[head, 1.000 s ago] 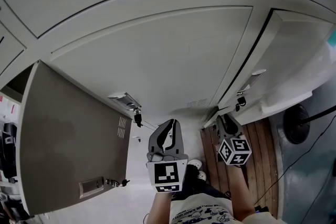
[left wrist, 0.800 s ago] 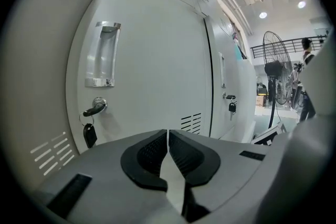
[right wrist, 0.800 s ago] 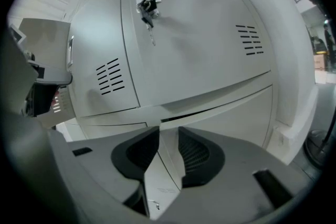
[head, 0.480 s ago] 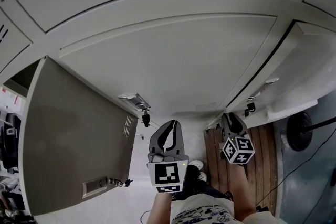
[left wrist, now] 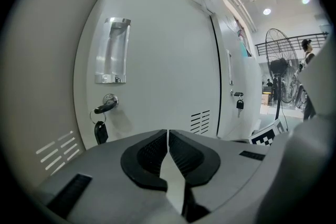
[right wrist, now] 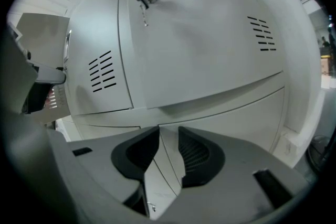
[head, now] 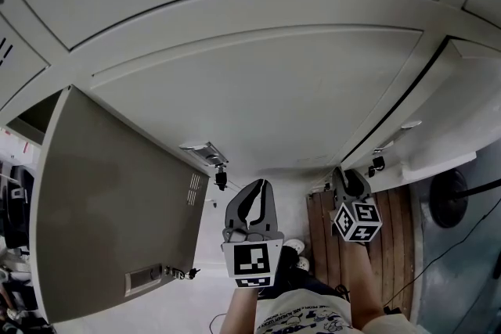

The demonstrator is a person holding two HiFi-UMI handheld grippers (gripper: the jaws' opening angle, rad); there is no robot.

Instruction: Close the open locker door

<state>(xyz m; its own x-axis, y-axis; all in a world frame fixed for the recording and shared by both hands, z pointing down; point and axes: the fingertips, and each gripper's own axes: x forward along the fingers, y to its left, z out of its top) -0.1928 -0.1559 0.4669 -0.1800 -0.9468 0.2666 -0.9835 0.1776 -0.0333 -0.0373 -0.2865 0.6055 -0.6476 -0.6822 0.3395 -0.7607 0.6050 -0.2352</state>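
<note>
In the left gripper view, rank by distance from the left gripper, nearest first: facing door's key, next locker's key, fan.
1. Facing door's key, lower left, straight ahead.
2. Next locker's key, to the right.
3. Fan, far right, in the background.

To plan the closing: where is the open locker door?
In the head view, the open door stands at the left edge, left of the left gripper.

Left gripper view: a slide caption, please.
Shut, empty left tool faces a closed locker door with its key inserted.
</note>
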